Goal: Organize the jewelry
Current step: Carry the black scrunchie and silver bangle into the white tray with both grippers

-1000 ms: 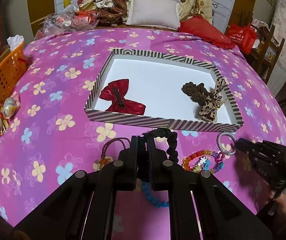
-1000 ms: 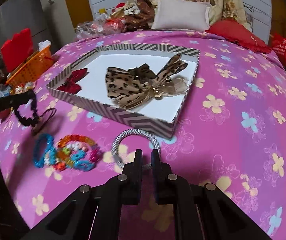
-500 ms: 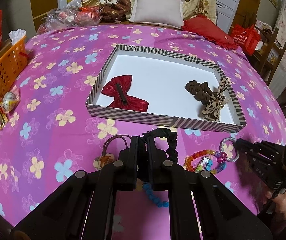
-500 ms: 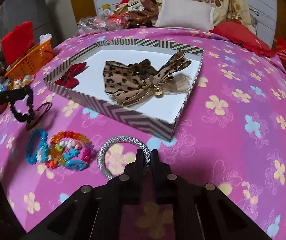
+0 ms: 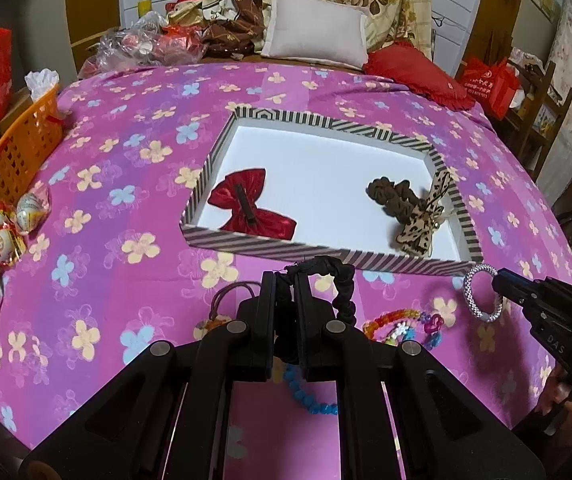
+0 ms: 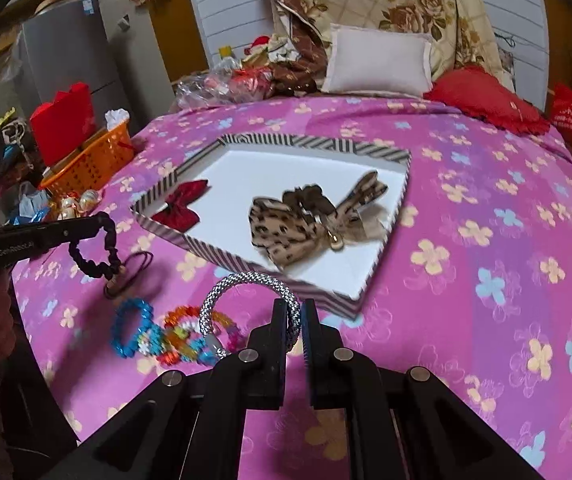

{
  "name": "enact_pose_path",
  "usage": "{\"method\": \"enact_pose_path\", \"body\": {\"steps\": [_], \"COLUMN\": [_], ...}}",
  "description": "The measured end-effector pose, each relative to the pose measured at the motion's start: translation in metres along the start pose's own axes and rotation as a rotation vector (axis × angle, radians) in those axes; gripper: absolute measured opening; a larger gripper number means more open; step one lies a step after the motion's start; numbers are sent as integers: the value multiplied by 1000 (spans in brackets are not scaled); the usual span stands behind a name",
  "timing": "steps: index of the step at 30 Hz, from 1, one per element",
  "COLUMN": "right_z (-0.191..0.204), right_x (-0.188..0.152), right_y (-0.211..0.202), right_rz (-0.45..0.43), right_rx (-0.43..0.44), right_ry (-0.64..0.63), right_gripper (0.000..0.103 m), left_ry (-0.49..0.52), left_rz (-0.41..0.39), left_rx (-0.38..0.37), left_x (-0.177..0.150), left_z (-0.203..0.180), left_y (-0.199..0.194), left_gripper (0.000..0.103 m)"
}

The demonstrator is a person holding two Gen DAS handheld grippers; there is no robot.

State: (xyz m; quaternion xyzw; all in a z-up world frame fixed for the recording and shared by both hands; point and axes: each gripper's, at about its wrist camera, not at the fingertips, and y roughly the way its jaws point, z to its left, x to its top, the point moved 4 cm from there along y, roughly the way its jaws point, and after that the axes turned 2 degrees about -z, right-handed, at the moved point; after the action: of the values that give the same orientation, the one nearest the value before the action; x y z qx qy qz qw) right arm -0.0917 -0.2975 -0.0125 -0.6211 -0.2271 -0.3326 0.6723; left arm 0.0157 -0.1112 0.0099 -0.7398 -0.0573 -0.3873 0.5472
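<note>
While both of my grippers hold a piece lifted off the bedspread (image 5: 126,152), the sorting looks roughly half done. My left gripper (image 5: 286,280) has its fingers nearly together, pinched on a black scrunchie (image 5: 344,288) that loops out to the right of the fingertips, just short of the near edge of the striped box (image 5: 326,258). My right gripper (image 6: 294,312) is closed just as narrowly on a silver rope bracelet (image 6: 246,284), which arches up and to the left of the fingertips, close to the box's near right corner.

Inside the box lie three pieces already: a red bow clip (image 5: 252,208) toward the near left corner, and a brown scrunchie (image 5: 390,198) touching a leopard-print bow (image 5: 422,220) by the right wall. The far half of the white floor is bare.

On the bedspread in front of the box's near edge remain a blue bead bracelet (image 6: 130,332), a multicoloured bead bracelet (image 6: 186,336) lying against it, and a thin brown hair tie (image 6: 130,272) with a small charm further left. So, as I judge it, the two pieces in my fingers go over the near wall next, and then those three are left to collect.
</note>
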Motion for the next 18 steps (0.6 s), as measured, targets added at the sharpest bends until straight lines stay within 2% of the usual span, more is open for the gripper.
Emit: {"method": "enact_pose_path", "body": {"steps": [8,18], "right_z": [3,3], "right_x": [23,55], "right_y": [6,30], "right_rz": [-11,-7], "right_rx": [9,2], "right_ry": [-14,-40], "right_gripper": [7,7], "left_ry": [23,36], "left_rz": [-22,-19], "left_rx": [27,71], "left_x": [22,43], "left_z": [-6,-10], "left_y": [1,28], "left_gripper": [8,8]}}
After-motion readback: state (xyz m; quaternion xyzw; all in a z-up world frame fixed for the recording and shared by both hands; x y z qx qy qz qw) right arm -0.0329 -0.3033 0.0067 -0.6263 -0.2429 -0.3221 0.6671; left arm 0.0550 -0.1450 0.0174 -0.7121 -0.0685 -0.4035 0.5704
